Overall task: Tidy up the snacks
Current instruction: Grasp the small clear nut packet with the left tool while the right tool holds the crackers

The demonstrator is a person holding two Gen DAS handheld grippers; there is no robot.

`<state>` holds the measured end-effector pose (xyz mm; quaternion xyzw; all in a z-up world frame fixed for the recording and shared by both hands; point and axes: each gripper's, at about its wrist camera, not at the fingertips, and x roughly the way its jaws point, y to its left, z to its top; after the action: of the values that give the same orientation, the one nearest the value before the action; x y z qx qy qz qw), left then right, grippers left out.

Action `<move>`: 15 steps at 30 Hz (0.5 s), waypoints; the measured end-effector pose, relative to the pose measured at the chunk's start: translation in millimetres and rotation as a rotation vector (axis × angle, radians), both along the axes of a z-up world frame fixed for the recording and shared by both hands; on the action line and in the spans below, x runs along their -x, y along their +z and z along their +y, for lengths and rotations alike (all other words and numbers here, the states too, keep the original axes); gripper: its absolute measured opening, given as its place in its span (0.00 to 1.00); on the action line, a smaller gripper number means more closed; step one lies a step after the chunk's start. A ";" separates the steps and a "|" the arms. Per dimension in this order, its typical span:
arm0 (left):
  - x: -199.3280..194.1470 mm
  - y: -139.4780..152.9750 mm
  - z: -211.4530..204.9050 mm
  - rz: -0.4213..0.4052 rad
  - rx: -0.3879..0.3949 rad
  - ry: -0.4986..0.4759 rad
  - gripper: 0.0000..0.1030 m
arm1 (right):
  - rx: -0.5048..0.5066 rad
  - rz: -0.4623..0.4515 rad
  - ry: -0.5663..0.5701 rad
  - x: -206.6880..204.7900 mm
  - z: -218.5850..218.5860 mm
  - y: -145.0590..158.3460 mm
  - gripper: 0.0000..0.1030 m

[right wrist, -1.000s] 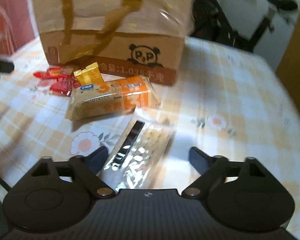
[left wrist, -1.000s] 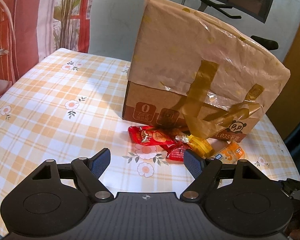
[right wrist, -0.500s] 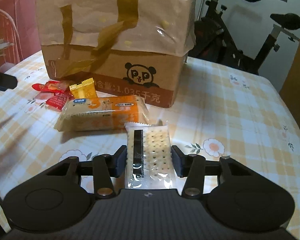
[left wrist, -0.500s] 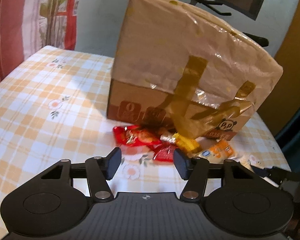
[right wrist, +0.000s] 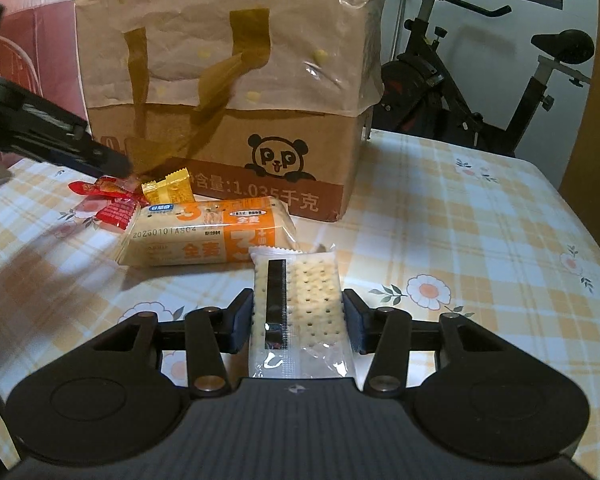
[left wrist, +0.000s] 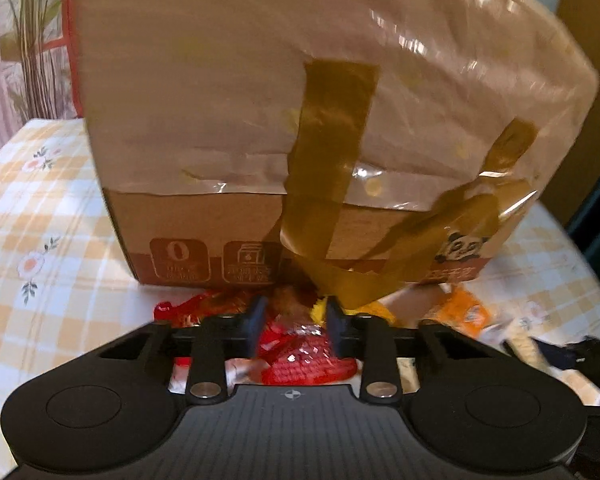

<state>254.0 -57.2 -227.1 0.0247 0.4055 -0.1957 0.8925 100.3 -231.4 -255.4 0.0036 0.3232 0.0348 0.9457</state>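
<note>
A brown cardboard box lined with a paper bag (left wrist: 300, 120) stands on the checked table; it also shows in the right wrist view (right wrist: 236, 92). My left gripper (left wrist: 294, 320) is closed around a red snack packet (left wrist: 300, 356) just in front of the box. My right gripper (right wrist: 298, 316) is shut on a clear cracker packet (right wrist: 300, 312), held above the table. An orange biscuit pack (right wrist: 208, 236), a yellow candy (right wrist: 168, 190) and red packets (right wrist: 108, 200) lie before the box.
The floral checked tablecloth (right wrist: 480, 240) stretches to the right of the box. An exercise bike (right wrist: 480, 92) stands behind the table. A red and white curtain with plants (left wrist: 24, 60) is at the far left.
My left gripper moved forward to the box and closed on the red packet. My right gripper closed on the cracker packet and lifted it slightly.
</note>
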 end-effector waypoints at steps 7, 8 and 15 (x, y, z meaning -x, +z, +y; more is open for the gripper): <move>-11.3 -11.3 -11.6 0.001 -0.034 0.003 0.26 | -0.005 -0.001 0.001 -0.4 0.3 -0.1 0.48; -9.8 -11.8 -11.2 -0.003 -0.033 0.003 0.26 | -0.006 -0.001 0.001 -0.4 0.3 -0.1 0.48; 20.2 -12.5 0.8 -0.001 -0.014 -0.002 0.23 | -0.005 -0.001 0.001 -0.5 0.3 -0.2 0.48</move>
<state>233.8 -56.4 -239.6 0.0314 0.4066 -0.1936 0.8923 100.8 -231.0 -255.6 0.0057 0.3226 0.0360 0.9458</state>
